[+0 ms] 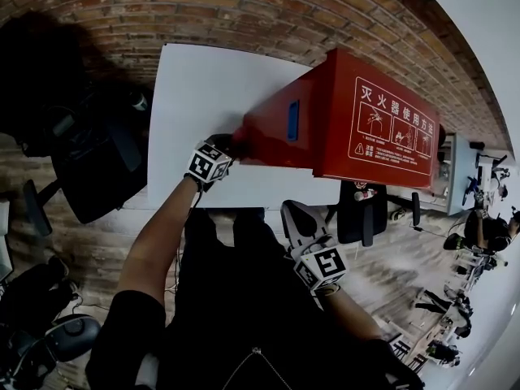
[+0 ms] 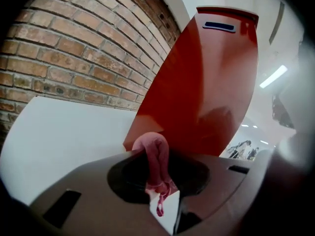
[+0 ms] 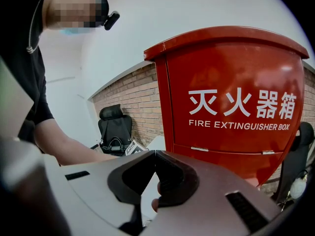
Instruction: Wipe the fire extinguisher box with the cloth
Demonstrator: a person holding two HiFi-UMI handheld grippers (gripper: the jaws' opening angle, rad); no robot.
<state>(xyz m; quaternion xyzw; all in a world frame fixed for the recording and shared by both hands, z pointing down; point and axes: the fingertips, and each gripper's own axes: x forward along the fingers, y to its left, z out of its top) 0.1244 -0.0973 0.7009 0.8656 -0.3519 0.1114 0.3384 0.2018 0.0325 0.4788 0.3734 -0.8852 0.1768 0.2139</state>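
Observation:
The red fire extinguisher box [image 1: 349, 120] stands on a white surface [image 1: 203, 88]. My left gripper [image 1: 227, 146] is at the box's left side, shut on a pink cloth [image 2: 155, 156] that is bunched between the jaws. In the left gripper view the cloth sits right at the lower edge of the box's plain red side [image 2: 202, 92]; whether it touches I cannot tell. My right gripper [image 1: 294, 218] hangs lower, apart from the box. In its own view the right gripper [image 3: 155, 155] is shut with nothing between its jaws and faces the box's lettered front [image 3: 236, 107].
A brick wall [image 1: 244, 15] runs behind the box. Black office chairs stand at the left [image 1: 89, 153] and below the box [image 1: 361, 214]. A person's bare arm [image 3: 64, 141] reaches across the right gripper view, with a chair [image 3: 115, 129] behind it.

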